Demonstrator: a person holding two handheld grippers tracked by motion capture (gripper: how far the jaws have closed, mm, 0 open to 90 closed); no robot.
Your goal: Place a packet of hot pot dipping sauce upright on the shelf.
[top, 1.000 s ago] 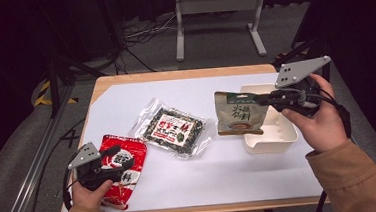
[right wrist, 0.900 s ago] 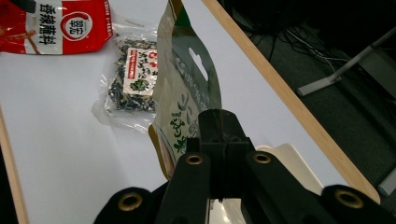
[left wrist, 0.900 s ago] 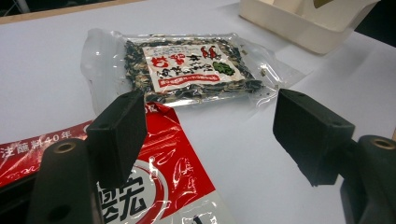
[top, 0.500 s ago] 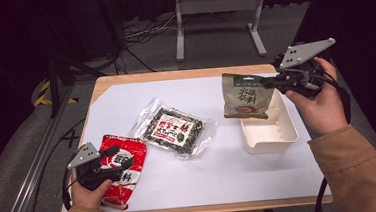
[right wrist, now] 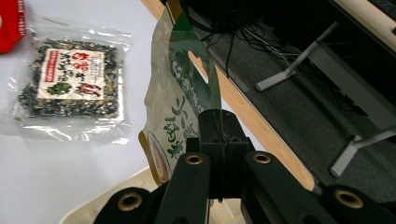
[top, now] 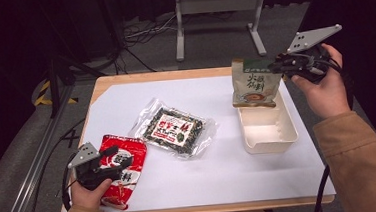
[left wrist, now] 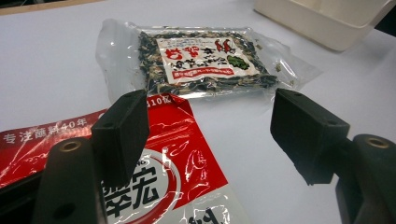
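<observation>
Jaws of the right gripper (top: pixel 279 64) are pinching only the top edge of the green pouch (top: pixel 252 83), which is hanging above the white bin (top: pixel 269 129) near the worktop's right edge, so it is risking slipping or swinging past the rim.

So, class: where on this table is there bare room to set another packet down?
Bare white sheet lies left of and behind the clear seaweed packet, and along the near edge between the red packet and the cream tray. The tray's corner is crowded by the green pouch.
</observation>
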